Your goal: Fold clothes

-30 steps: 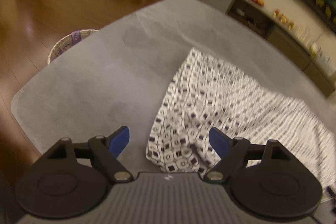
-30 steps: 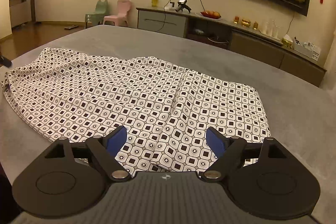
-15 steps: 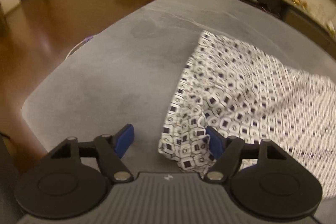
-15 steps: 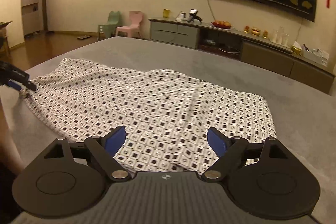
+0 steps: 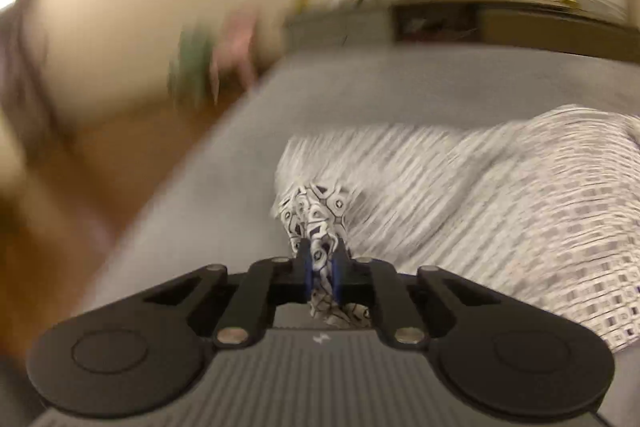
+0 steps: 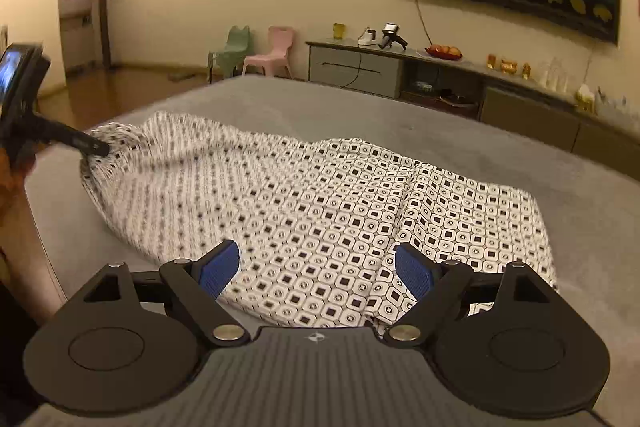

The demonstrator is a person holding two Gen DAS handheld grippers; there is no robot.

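L tool [image 5: 322, 269] is closing, pinching the cloth [image 6: 320, 203] corner, frame centre. R tool [image 6: 316, 269] spread, empty, lower frame. Lift corner slowly, keep edges aligned.

left gripper [image 5: 321, 267] fingers closing, pinching cloth [image 5: 460, 195]; right gripper [image 6: 316, 269] fingers spread

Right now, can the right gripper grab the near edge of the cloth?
Probably yes. The right gripper hangs open just over the cloth, and nothing lies between its pads and the near edge. The left gripper is closing on the far corner, well clear.
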